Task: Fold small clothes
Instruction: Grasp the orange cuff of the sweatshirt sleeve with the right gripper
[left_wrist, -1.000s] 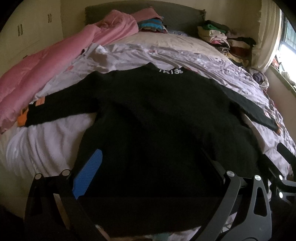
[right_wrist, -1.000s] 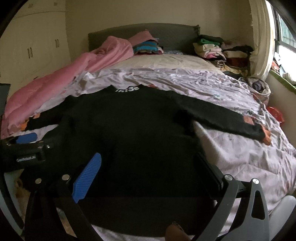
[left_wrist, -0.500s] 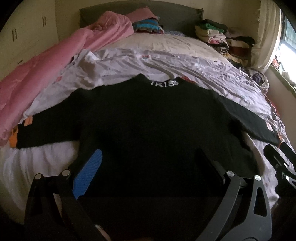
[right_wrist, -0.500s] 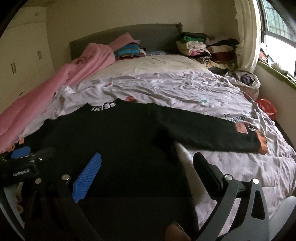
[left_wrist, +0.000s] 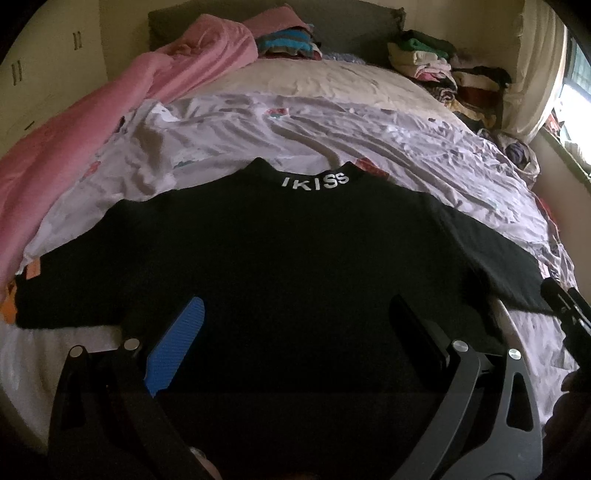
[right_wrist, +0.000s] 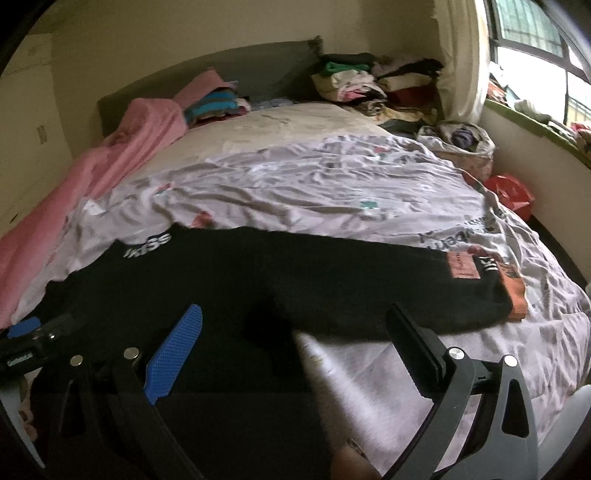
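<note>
A black long-sleeved sweater (left_wrist: 280, 251) with white "IKISS" on the collar lies spread flat on the bed, sleeves out to both sides. It also shows in the right wrist view (right_wrist: 258, 280), its right sleeve ending in an orange cuff (right_wrist: 515, 295). My left gripper (left_wrist: 295, 325) is open and empty over the sweater's lower body. My right gripper (right_wrist: 295, 328) is open and empty over the sweater's right side, near the armpit. The right gripper's tip shows at the left wrist view's right edge (left_wrist: 565, 306); the left one shows in the right wrist view (right_wrist: 26, 339).
The bed carries a wrinkled pale patterned sheet (left_wrist: 332, 136), a pink duvet (left_wrist: 92, 129) along its left side, and piles of folded clothes (left_wrist: 436, 62) by the headboard. A window and sill (right_wrist: 535, 74) are at right, with a red bag (right_wrist: 509, 192) on the floor.
Both grippers have pulled back and up from the sweater. The right gripper has swung right, so its view now centres on the right sleeve. The sweater lies flatter.
</note>
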